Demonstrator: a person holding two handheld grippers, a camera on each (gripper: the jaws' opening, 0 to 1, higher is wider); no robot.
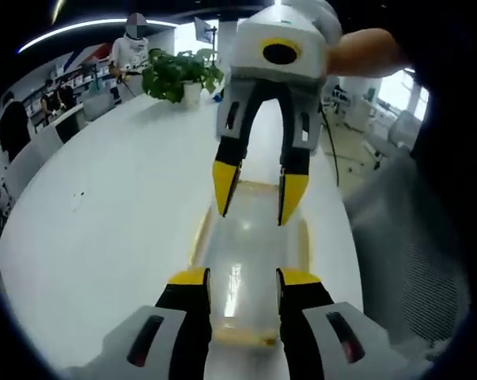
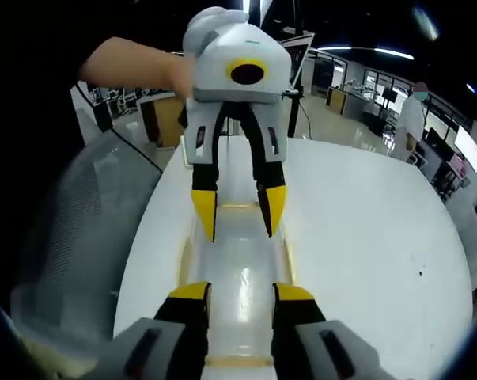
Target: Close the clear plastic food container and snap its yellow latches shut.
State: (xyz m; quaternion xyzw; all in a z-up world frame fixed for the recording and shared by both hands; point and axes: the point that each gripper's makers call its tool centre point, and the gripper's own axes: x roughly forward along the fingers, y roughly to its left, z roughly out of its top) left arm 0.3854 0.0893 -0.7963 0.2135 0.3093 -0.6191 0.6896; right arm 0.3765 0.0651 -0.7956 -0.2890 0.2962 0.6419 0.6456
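Observation:
A clear plastic food container (image 1: 250, 237) lies lengthwise on the white table (image 1: 104, 222), its lid glinting, with yellow latches (image 1: 199, 234) along its edges. My left gripper (image 1: 244, 279) hovers open over the container's near end. The right gripper (image 1: 259, 196) comes down from the far end, open, its yellow tips just above the lid. In the right gripper view the same container (image 2: 238, 261) runs between my right gripper (image 2: 241, 293), open at the bottom, and the left gripper (image 2: 239, 210), open above the far end. Whether any fingertip touches the lid cannot be told.
A potted plant (image 1: 179, 73) stands at the table's far end, with people (image 1: 130, 49) beyond it. A grey mesh chair (image 1: 404, 237) stands close to the table edge beside the container, seen too as the chair (image 2: 80, 222). A person (image 2: 412, 111) stands far off.

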